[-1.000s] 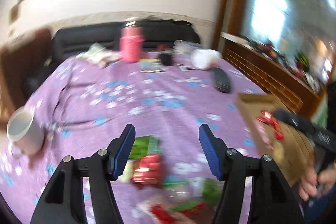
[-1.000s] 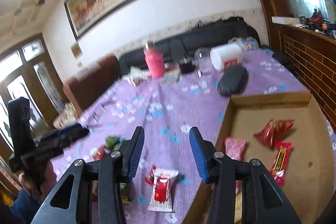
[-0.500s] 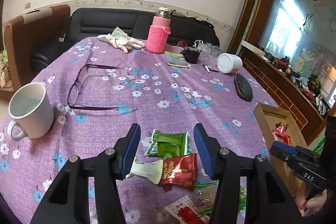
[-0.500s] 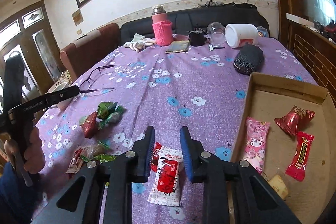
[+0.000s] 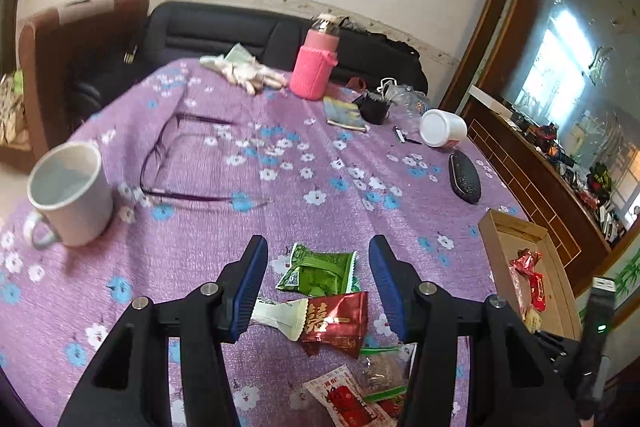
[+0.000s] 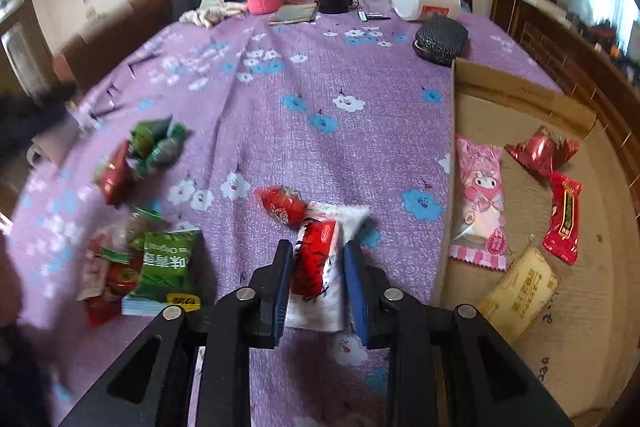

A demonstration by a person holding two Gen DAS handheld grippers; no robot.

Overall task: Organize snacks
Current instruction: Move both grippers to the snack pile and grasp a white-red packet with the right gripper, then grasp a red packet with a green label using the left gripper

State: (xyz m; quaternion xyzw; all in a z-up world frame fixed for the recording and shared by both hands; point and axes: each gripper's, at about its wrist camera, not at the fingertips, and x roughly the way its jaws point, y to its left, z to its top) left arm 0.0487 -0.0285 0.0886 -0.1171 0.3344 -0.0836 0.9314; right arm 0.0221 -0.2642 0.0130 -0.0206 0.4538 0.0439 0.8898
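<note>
Right gripper (image 6: 314, 269): low over the purple cloth, jaws just reopened a little, straddling the white-and-red packet (image 6: 316, 259); pads apparently not yet pressing.
Left gripper (image 5: 316, 287): parted, empty, above the red-and-cream packet (image 5: 320, 317) and green packet (image 5: 320, 269); closed a little moments ago.
Already sorted: pink packet (image 6: 480, 203), yellow bar (image 6: 520, 287), two red sweets, all in the cardboard box (image 6: 520, 87) at right.
Still loose: small red sweet (image 6: 282, 205) just beyond the right jaws; green and red pile (image 6: 140, 259) at near left.
Progress: roughly a third done, judging by counts.
</note>
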